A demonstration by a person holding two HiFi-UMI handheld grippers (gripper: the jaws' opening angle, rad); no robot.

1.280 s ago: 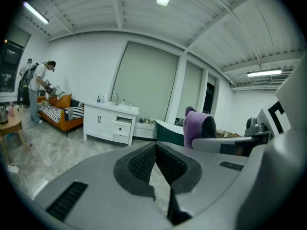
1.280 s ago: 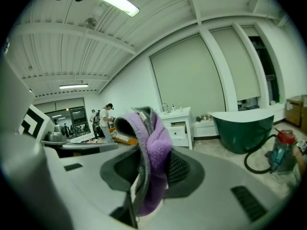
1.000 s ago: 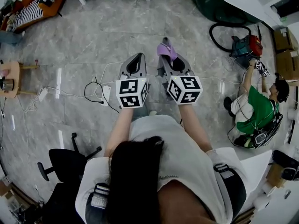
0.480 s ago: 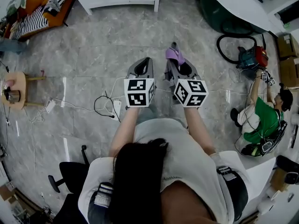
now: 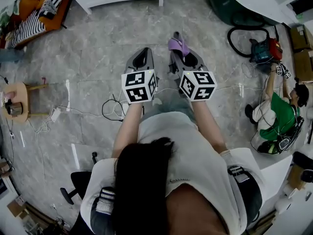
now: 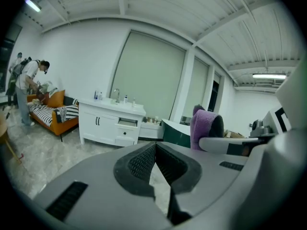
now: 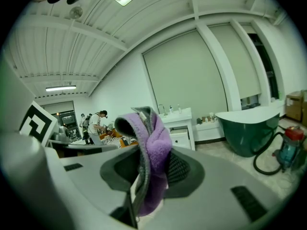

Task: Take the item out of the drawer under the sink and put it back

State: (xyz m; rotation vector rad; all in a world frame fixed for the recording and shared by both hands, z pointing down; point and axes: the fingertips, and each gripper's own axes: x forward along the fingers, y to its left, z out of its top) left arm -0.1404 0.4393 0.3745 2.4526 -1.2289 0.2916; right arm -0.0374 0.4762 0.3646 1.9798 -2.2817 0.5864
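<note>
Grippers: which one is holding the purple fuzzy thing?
The right gripper: a purple cloth is pinched between its jaws. The left gripper has its jaws shut on nothing.

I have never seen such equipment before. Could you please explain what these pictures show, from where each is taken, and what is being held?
There is no robot: a person holds a two-jaw gripper in each hand. The head view comes from a camera on the person's head, looking steeply down at the grey floor. The two gripper views come from cameras riding on each gripper, looking along its jaws. The left gripper has its jaws together, with nothing between them. The right gripper is closed on a purple cloth. Ahead stands a white sink cabinet. On the floor lie cables and a vacuum cleaner.
</note>
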